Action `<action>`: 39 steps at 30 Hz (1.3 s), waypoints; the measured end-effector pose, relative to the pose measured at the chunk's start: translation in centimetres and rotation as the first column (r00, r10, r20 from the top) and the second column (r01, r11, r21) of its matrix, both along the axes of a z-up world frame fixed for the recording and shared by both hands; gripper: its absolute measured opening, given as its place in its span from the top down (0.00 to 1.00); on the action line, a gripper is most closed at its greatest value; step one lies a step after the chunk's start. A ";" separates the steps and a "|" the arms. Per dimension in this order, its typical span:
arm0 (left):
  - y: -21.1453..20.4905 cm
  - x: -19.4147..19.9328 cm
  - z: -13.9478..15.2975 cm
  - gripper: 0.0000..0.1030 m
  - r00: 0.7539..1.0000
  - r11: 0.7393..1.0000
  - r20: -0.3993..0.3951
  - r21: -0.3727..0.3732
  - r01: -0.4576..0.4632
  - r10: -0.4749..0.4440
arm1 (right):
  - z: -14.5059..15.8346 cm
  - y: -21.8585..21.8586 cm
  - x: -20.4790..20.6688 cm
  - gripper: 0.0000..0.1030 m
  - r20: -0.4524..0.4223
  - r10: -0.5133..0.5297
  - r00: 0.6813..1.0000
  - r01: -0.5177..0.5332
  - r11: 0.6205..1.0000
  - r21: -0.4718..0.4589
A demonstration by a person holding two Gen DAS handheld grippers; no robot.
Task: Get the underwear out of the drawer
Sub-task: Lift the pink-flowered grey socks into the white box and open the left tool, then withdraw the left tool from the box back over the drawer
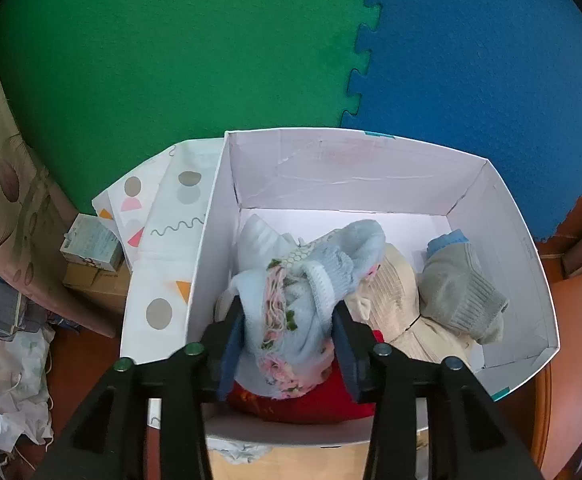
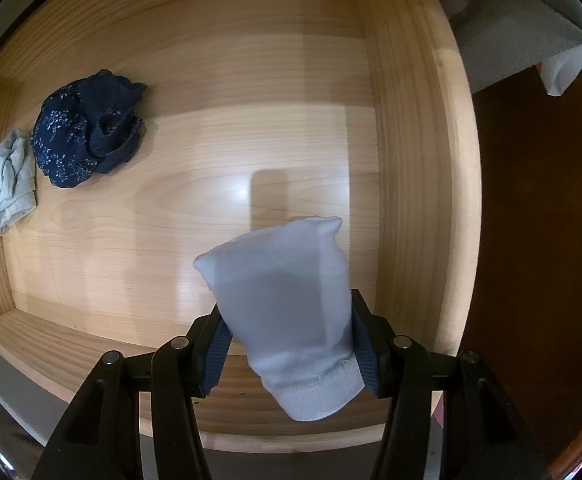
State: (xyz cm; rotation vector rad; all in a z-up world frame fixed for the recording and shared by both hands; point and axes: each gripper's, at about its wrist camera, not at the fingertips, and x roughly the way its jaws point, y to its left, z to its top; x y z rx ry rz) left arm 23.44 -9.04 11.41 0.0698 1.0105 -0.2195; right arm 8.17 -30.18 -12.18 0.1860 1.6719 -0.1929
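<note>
while the right hand-held gripper (image 2: 291,344) clamps pale underwear (image 2: 287,312) over the drawer (image 2: 411,160), navy underwear (image 2: 87,132) lies far left, crumpled.

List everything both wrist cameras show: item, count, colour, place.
white cardboard box: one, white, on green and blue foam mats.
pale blue floral garment: one, between the left jaws, over the box.
red fabric: one, under it.
cream knit garment: one, box middle.
grey knit garment: one, box right.
patterned white lid: one, left of the box.
wooden drawer: one, light wood.
navy dotted underwear: one, drawer left.
pale green underwear: one, beside the navy one.
pale blue underwear: one, clamped over the drawer.
left gripper: black, blue pads.
right gripper: black, gripping.
</note>
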 end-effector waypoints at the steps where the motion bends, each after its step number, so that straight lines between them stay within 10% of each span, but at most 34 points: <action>1: 0.1 0.1 0.0 0.49 1.000 1.000 0.000 -0.001 -0.004 0.004 | 0.0 0.1 0.0 0.50 0.000 -0.001 1.000 0.001 1.000 -0.001; 39: 4.7 -4.5 6.1 0.46 0.997 0.999 0.079 0.034 0.018 -0.021 | 0.1 2.3 -0.2 0.50 0.012 -0.005 1.000 0.006 1.000 -0.016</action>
